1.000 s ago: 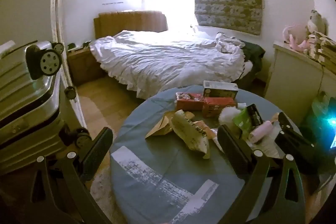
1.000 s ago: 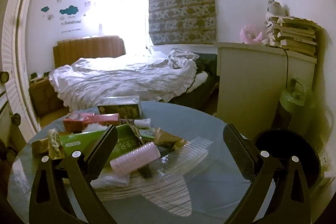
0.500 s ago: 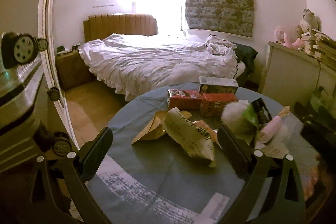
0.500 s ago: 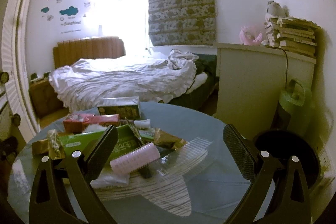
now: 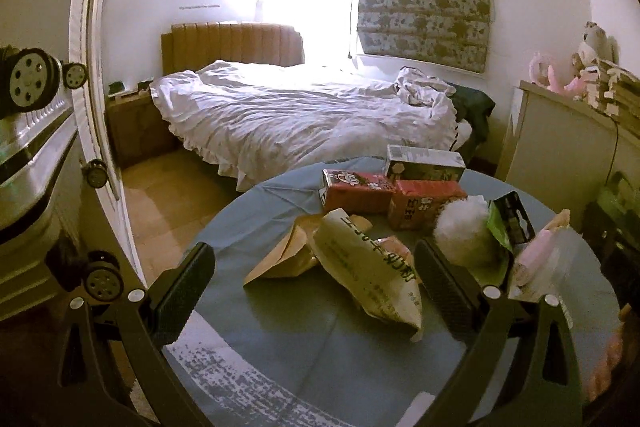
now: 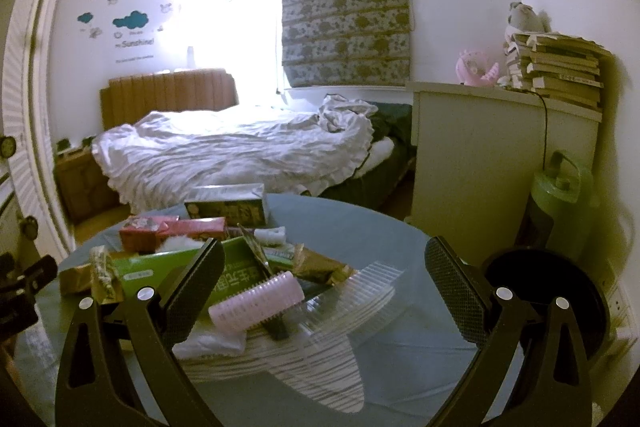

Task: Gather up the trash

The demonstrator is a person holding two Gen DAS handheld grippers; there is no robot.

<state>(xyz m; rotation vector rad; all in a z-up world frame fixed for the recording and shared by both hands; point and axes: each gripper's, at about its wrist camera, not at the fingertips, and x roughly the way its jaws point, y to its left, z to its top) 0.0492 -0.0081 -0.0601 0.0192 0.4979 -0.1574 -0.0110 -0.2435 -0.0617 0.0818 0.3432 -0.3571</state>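
Since a second ago the left gripper (image 5: 314, 289) has shifted leftward over the round blue-grey table (image 5: 280, 339), jaws spread and empty; the right gripper (image 6: 324, 281) hangs unmoved, likewise spread. Between the left fingers lies a crumpled cream paper wrapper (image 5: 372, 267), with red cartons (image 5: 356, 189) farther off. Beyond stands the white-sheeted bed (image 5: 304, 111).

Left black two-finger gripper (image 5: 316, 287): jaws spread wide, nothing between pads, fingers reaching toward 12 o'clock from bottom of left wrist view; textured pad of one finger (image 5: 182, 293) at 7 o'clock, other at 5 o'clock.

Right black two-finger gripper (image 6: 324, 289): jaws likewise wide apart, gripping nothing, fingers (image 6: 454, 293) angled up from 6 o'clock.
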